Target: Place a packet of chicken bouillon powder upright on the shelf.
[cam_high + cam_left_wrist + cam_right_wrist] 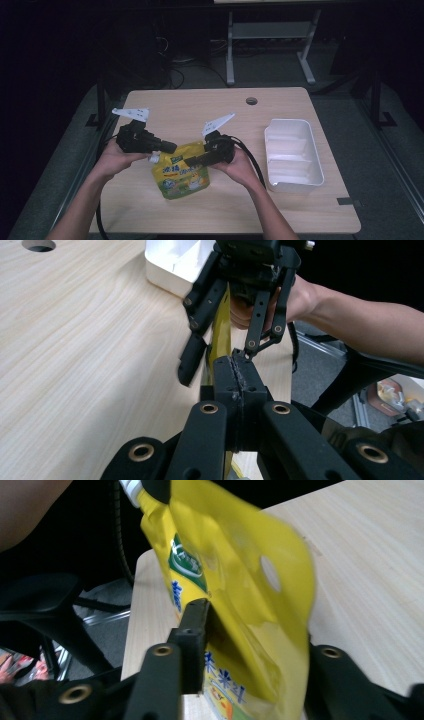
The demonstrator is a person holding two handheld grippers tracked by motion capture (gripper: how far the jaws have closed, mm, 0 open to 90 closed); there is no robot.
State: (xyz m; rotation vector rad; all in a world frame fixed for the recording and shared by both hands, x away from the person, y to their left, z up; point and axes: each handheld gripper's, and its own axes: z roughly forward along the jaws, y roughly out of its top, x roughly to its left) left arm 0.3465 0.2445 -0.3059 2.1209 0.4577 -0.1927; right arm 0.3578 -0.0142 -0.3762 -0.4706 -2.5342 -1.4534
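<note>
Yellow spouted pouch [181,172], printed with green and blue label markings, is held between the two claws above the near middle of the pale wood worktop [200,107]. Left claw [159,149] has its jaws pressed fully together on the pouch's upper corner, just beside the white spout [154,157]; in the left gripper view the jaw pads meet flush with the yellow film edge [220,335] running out ahead of them. Right claw [196,160] is clamped on the opposite upper edge of the pouch; in the right gripper view one jaw presses against the printed face [235,610] while the other jaw lies behind the film (its tip is hidden by the pouch). The pouch hangs between the two grips, its lower body toward the person, and whether its bottom touches the worktop cannot be told. A round hang hole [270,573] shows in the top seal near the right claw. Each claw is carried in a hand, the left hand [112,162] and the right hand [242,167], with forearms coming up from the near edge. Beyond the right claw, well apart from it on the outer side, a white rectangular tray [293,154] with inner ribs sits on the worktop. A round cable hole [251,101] lies in the surface far ahead of both claws.
</note>
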